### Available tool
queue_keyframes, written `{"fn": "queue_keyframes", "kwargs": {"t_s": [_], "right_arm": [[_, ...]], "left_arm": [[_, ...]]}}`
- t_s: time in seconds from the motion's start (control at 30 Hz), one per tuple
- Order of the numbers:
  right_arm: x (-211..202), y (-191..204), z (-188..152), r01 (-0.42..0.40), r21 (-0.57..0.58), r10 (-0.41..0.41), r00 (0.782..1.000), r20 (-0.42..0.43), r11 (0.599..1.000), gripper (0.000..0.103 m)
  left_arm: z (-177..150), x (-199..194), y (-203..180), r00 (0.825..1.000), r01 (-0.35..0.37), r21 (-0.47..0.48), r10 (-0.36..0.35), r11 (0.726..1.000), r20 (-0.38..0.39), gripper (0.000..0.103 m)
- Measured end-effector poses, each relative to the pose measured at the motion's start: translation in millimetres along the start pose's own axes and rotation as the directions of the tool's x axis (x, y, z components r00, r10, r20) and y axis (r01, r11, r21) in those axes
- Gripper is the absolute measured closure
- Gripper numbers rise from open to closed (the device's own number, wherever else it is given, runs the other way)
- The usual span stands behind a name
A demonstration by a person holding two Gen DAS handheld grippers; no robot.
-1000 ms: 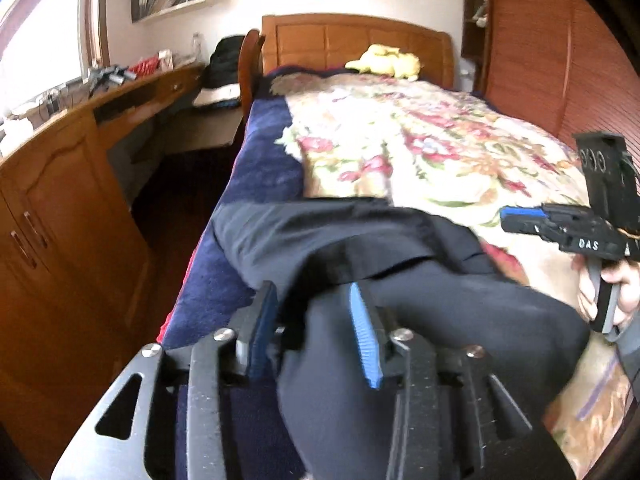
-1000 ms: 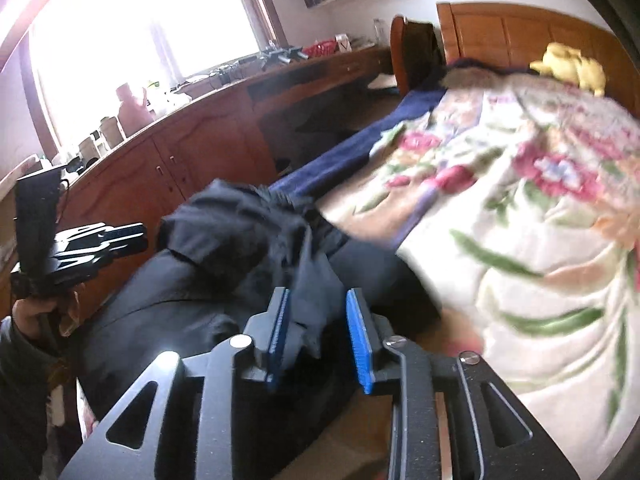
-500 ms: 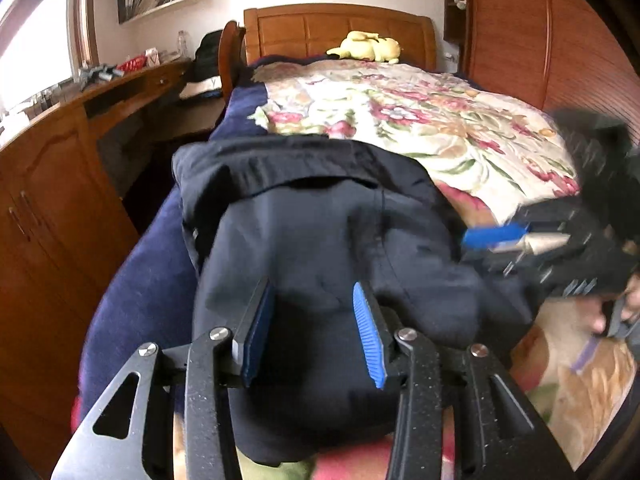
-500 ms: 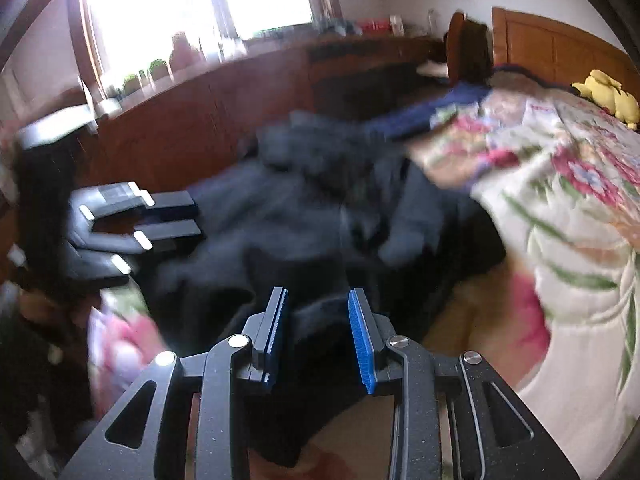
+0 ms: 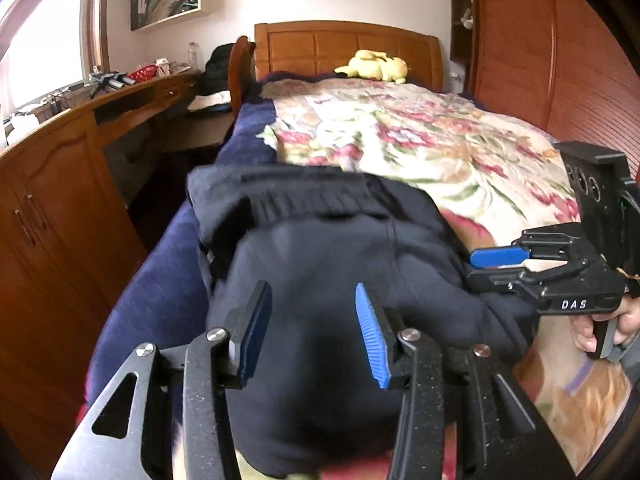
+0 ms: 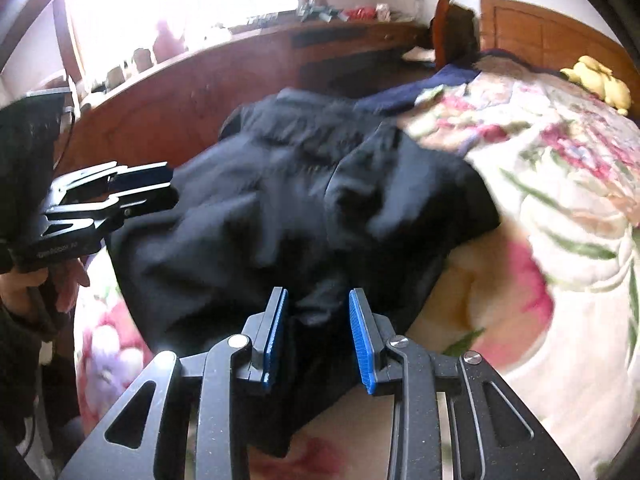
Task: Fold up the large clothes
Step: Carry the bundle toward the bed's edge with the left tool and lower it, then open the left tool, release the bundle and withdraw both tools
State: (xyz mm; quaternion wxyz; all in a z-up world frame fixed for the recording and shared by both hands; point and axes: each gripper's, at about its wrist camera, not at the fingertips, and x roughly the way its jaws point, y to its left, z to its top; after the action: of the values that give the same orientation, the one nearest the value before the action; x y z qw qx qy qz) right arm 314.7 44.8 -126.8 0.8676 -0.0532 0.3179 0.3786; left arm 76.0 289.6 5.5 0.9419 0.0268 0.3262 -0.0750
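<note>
The dark navy garment [image 5: 320, 264], apparently a thick sweatshirt or jacket with a ribbed band [image 5: 304, 196] along its far edge, lay bunched on the floral bedspread [image 5: 420, 140] at the near end of the bed, towards the side facing the wooden counter [image 5: 76, 152]. It lay directly ahead of and under both grippers, its long axis running roughly away from them towards the headboard [image 5: 348, 46], ribbed band farthest off. The left gripper [image 5: 308, 332] hung over the near, rounded fold with its jaws opening; cloth lay below and between them, but the blue pads did not appear to press on it. The right gripper [image 6: 316, 336] stood at the garment's right-hand near edge, with a dark fold bunched up between its narrower-set pads, seemingly pinched there, though blur made the contact hard to confirm. Both were about equally near the cloth, so the coming move probably turned on that near edge and on which way it had to travel along the long axis. The fabric looked heavy, soft and rumpled, several layers deep, with uneven edges.
</note>
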Motion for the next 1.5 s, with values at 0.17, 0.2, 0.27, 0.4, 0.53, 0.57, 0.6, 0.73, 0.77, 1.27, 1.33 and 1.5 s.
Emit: {"fn": "queue_keyframes", "kwargs": {"t_s": [0.17,0.2,0.27,0.4,0.53,0.57,0.6,0.73,0.77,1.27,1.33,1.5], "right_arm": [[23.7,-16.2,35.0,0.065,-0.02,-0.064,0.997,0.031,0.998,0.071],[31.8,-22.1,41.4,0.072,-0.01,-0.072,0.997,0.033,0.997,0.071],[42.5,-35.1,47.5,0.077,0.024,-0.077,0.997,0.021,0.997,0.07],[64.9,-51.3,52.8,0.081,0.066,-0.081,0.997,-0.012,0.994,0.059],[85.6,-56.2,56.8,0.105,0.065,-0.103,0.994,-0.041,0.992,0.056],[87.0,-55.0,54.7,0.11,0.064,-0.106,0.993,-0.051,0.992,0.054],[88.4,-53.1,55.9,0.11,0.064,-0.106,0.993,-0.059,0.992,0.052],[91.7,-51.5,57.2,0.116,0.071,-0.111,0.992,-0.068,0.991,0.048],[91.8,-52.8,57.2,0.122,0.079,-0.116,0.991,-0.072,0.989,0.045],[12.4,-41.8,36.1,0.116,0.093,-0.119,0.993,0.029,0.989,0.034],[-8.6,-32.7,28.5,0.12,0.079,-0.125,0.991,0.054,0.99,0.034],[-64.0,-13.3,3.2,0.142,0.069,-0.149,0.982,0.112,0.987,0.034]], "left_arm": [[21.1,6.8,16.6,1.0,-0.019,-0.011,0.019,1.0,0.011,0.058],[22.4,7.6,22.1,1.0,-0.021,-0.022,0.021,1.0,0.015,0.058],[22.5,10.8,31.5,1.0,-0.023,-0.038,0.023,0.999,0.014,0.058],[19.3,24.4,47.1,0.999,-0.045,-0.06,0.045,0.997,-0.007,0.058],[5.9,33.7,54.3,0.998,-0.052,-0.069,0.049,0.996,-0.036,0.058],[1.4,35.1,55.2,0.998,-0.052,-0.072,0.05,0.996,-0.04,0.058],[-2.4,35.3,56.0,0.998,-0.05,-0.078,0.047,0.996,-0.041,0.058],[-8.9,33.8,62.3,0.999,-0.025,-0.121,0.02,0.992,-0.037,0.058],[-9.3,32.5,62.4,0.999,-0.022,-0.126,0.017,0.992,-0.039,0.058],[0.5,-32.2,7.1,0.996,-0.052,-0.055,0.055,0.997,0.064,0.051],[4.0,-42.8,-8.3,0.994,-0.046,-0.053,0.051,0.998,0.098,0.05],[12.3,-63.1,-49.6,0.984,-0.051,-0.037,0.057,0.998,0.168,0.043]]}}
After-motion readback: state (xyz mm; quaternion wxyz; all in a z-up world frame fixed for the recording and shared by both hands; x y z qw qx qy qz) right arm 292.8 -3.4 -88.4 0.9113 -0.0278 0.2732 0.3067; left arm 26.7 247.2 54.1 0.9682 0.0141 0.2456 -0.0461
